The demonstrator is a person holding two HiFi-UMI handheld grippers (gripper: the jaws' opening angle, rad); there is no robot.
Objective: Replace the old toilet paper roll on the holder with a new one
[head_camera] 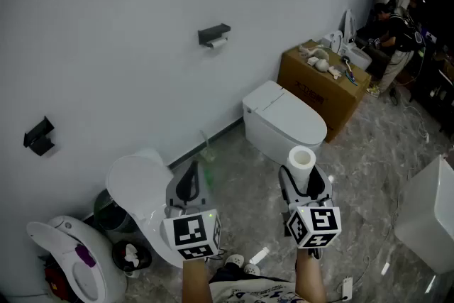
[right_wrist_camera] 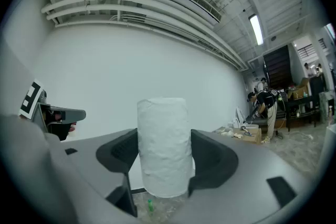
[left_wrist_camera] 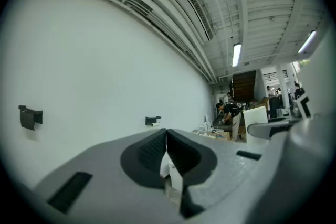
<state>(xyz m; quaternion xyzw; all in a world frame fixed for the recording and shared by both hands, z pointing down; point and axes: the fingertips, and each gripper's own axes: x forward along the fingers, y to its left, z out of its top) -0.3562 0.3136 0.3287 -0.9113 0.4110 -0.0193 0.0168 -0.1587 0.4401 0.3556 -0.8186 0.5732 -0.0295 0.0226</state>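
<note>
Jaws on the right gripper clamp a fresh toilet paper roll, upright. Those on the left gripper sit together, empty.

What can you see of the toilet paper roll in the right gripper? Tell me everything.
The toilet paper roll is a thick white cylinder with a softly embossed paper surface. It stands upright, clamped between the two dark fingers of the right gripper, its top and bottom sticking out past them, in the air before the white wall.
</note>
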